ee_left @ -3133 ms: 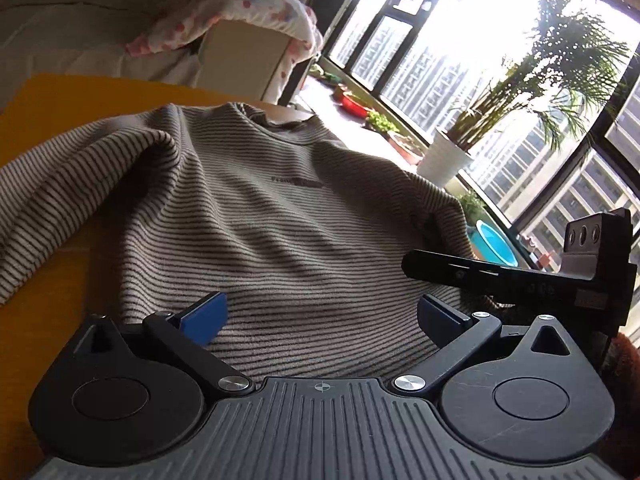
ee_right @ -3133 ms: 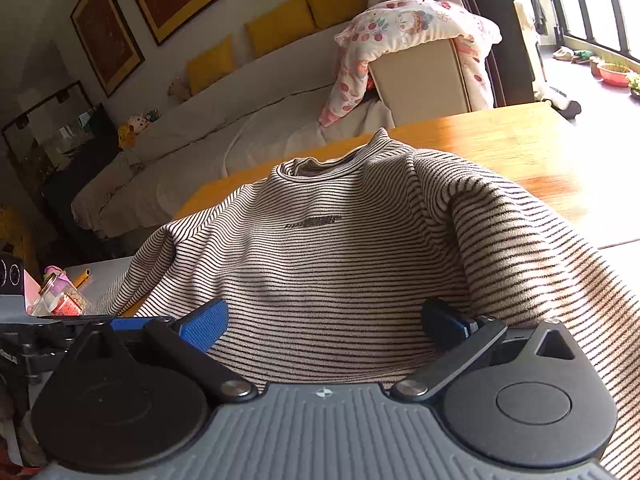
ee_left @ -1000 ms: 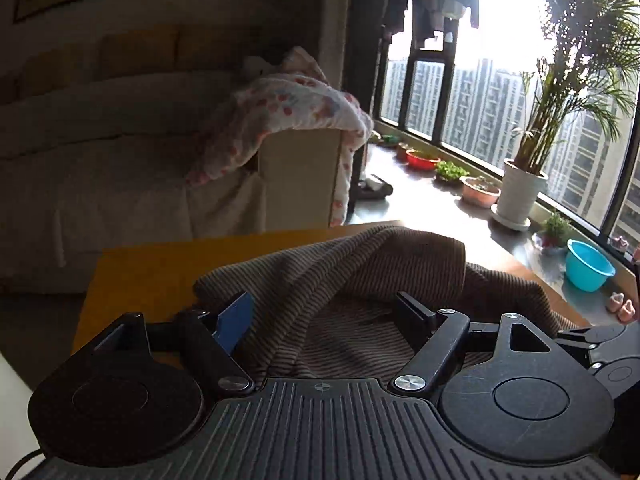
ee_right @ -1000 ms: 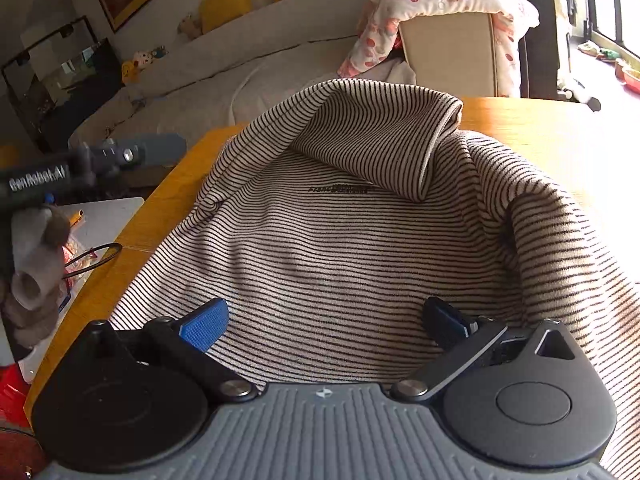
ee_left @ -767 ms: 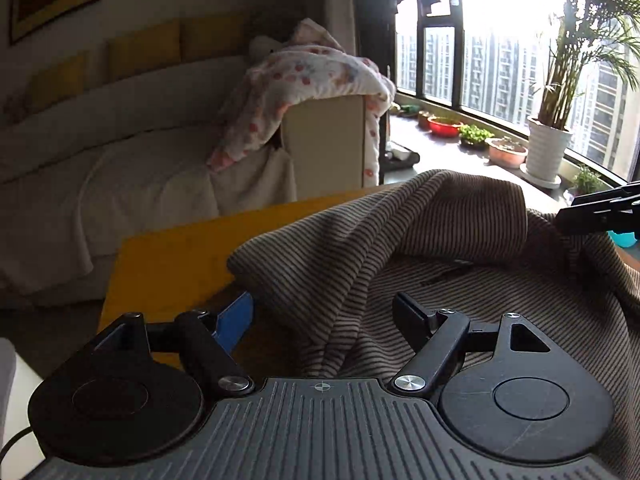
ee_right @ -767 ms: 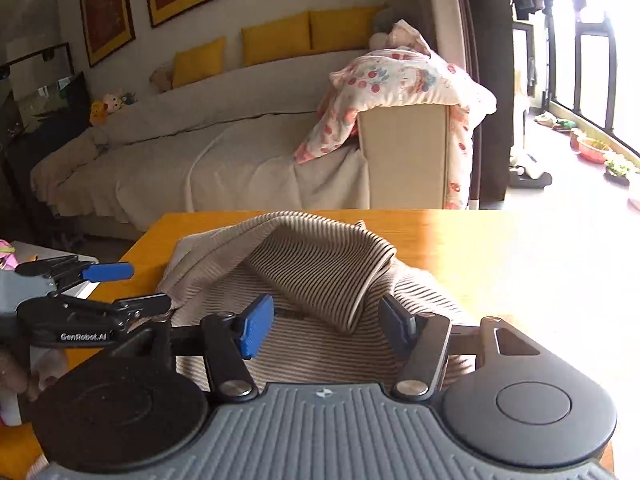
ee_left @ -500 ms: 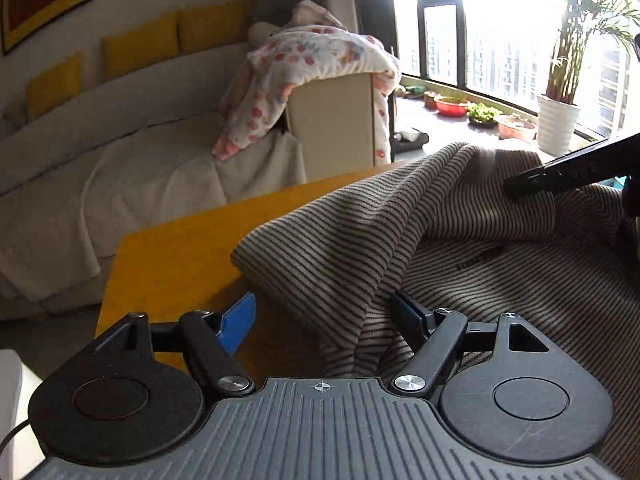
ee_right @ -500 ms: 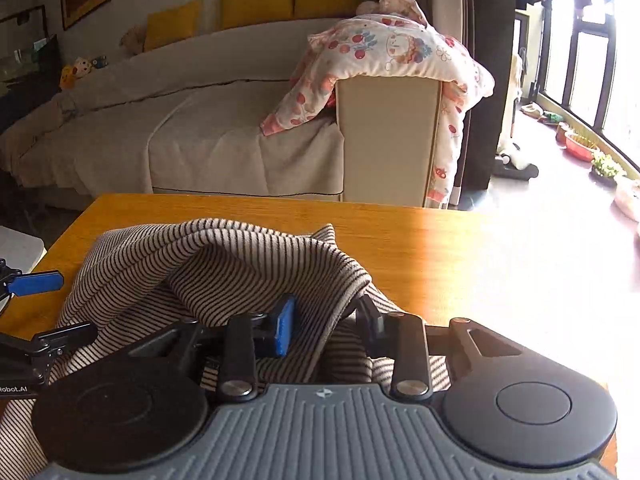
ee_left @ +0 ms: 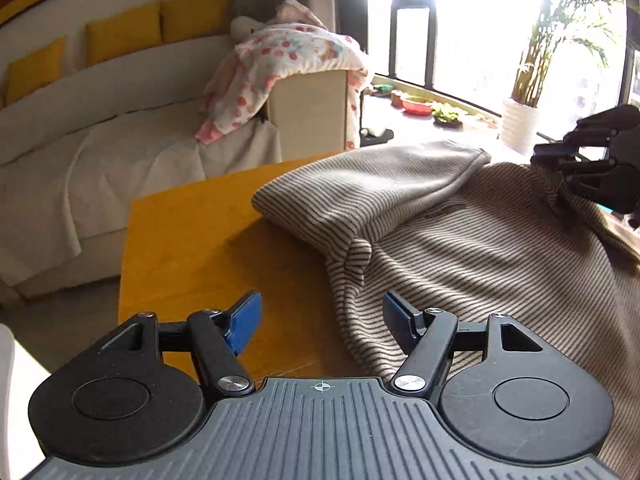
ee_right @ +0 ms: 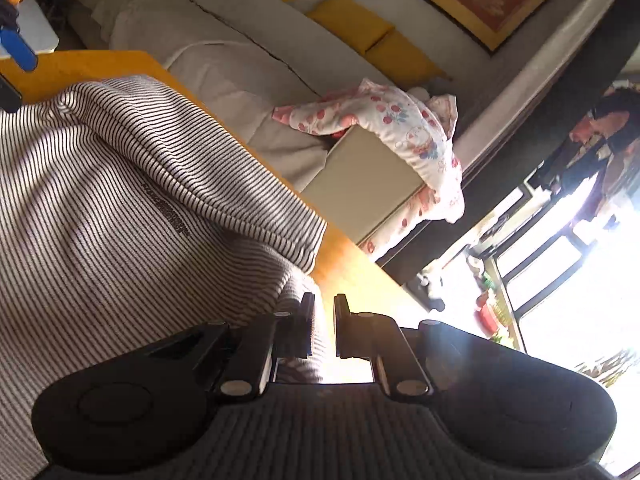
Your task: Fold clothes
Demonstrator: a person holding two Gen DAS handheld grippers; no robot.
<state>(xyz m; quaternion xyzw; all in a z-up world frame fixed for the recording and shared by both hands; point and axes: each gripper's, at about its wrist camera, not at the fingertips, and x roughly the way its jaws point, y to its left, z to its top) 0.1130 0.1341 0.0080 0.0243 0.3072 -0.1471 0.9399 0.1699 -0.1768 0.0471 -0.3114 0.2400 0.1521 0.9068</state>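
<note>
Left claw agape over yellow table; right claw pinching striped sweater; sofa behind.

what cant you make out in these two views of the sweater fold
- Right wrist: whether the right gripper pinches the sweater; glare washes out the narrow gap.
- Right wrist: chest print, too small to read.
- Left wrist: sweater's near hem, hidden behind the left gripper body.
- Left wrist: table under the cloth.

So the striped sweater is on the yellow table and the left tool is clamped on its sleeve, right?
Not quite. The striped sweater is on the yellow table, but the left tool is open and grips nothing, as the left wrist view shows.
</note>
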